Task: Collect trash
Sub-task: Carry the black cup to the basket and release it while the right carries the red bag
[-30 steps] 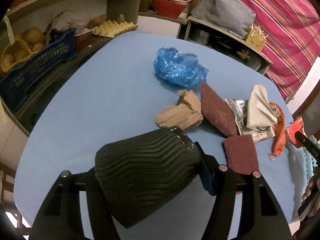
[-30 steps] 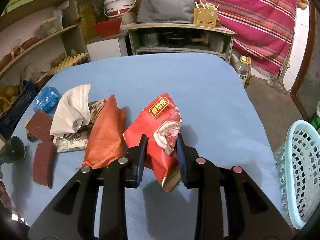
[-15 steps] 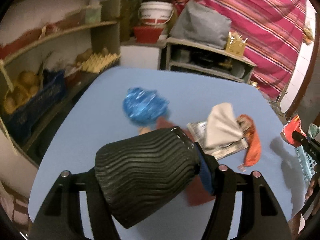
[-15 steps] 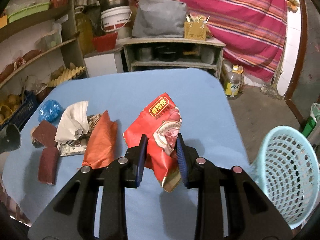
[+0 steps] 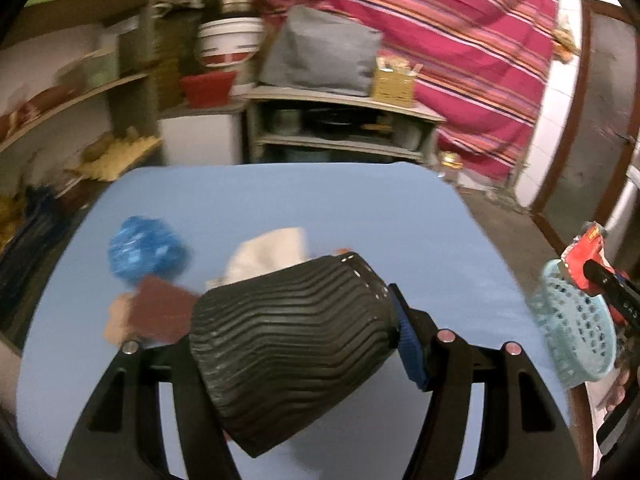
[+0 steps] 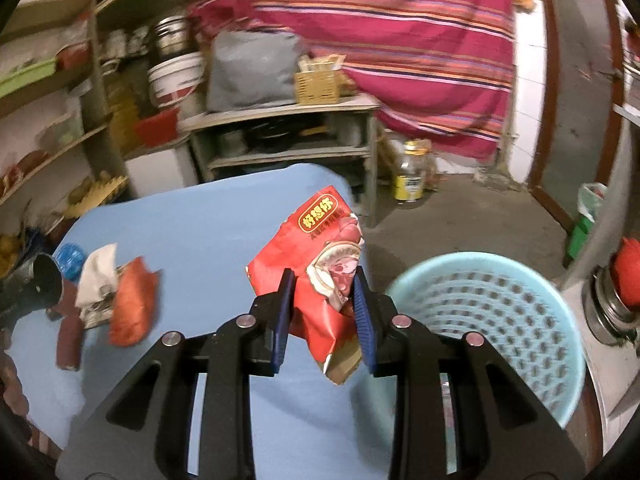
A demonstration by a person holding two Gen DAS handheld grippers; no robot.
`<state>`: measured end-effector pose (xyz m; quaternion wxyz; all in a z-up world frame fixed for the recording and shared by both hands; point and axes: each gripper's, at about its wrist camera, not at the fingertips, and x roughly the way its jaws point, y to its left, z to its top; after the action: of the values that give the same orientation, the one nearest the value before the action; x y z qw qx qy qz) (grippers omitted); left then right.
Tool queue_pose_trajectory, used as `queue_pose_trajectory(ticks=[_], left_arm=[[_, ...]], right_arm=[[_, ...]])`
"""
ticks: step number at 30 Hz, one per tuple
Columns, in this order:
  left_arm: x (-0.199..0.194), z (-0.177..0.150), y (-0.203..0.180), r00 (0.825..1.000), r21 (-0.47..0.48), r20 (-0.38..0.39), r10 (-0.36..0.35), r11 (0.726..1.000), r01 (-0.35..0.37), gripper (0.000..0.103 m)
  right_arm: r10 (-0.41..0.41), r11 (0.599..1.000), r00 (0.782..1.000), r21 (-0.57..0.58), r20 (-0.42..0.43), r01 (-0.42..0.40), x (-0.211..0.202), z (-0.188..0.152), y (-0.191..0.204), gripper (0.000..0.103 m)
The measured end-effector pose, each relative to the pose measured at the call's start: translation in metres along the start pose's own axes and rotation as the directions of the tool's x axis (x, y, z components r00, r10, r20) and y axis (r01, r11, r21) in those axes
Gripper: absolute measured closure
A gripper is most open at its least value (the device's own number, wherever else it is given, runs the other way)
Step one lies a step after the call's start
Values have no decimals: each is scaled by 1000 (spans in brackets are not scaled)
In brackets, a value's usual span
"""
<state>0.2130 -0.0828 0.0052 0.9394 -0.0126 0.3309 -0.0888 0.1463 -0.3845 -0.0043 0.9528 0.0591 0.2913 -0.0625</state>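
My right gripper (image 6: 322, 308) is shut on a red snack wrapper (image 6: 320, 256) and holds it in the air at the table's right edge, just left of the light blue trash basket (image 6: 492, 320). My left gripper (image 5: 288, 344) is shut on a black ribbed paper cup (image 5: 292, 348), held above the blue table (image 5: 280, 192). On the table lie a blue plastic bag (image 5: 144, 250), a white tissue (image 5: 268, 252), dark red scrub pads (image 5: 164, 308), brown paper (image 5: 118, 320) and an orange wrapper (image 6: 132, 304). The basket (image 5: 576, 328) and wrapper (image 5: 584, 256) show at the right of the left wrist view.
Shelves with buckets, pots and egg trays stand behind the table (image 6: 280, 128). A striped red curtain (image 6: 400, 40) hangs at the back. A jar (image 6: 412, 176) stands on the floor. A metal canister with a red top (image 6: 616, 292) is right of the basket.
Both grippers have swung to the right. The right gripper carried the red wrapper from over the table to beside the basket. The left gripper followed, still holding the cup.
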Motion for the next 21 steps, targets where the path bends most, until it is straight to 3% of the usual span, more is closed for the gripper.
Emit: queue_pose_trajectory(ticks=[6, 10, 17, 21], left_arm=[[11, 17, -76, 995, 79, 12, -103, 992, 102, 40], [21, 26, -135, 981, 126, 6, -196, 973, 194, 40], [40, 27, -243, 940, 237, -44, -339, 910, 339, 40], [51, 19, -285, 923, 287, -74, -379, 878, 383, 40]], right_arm=[[-117, 991, 993, 64, 4, 117, -13, 0, -73, 74], [-165, 978, 986, 133, 9, 162, -23, -4, -113, 74], [-244, 957, 970, 161, -12, 242, -32, -18, -153, 74], [-252, 947, 967, 202, -25, 252, -34, -24, -170, 74]])
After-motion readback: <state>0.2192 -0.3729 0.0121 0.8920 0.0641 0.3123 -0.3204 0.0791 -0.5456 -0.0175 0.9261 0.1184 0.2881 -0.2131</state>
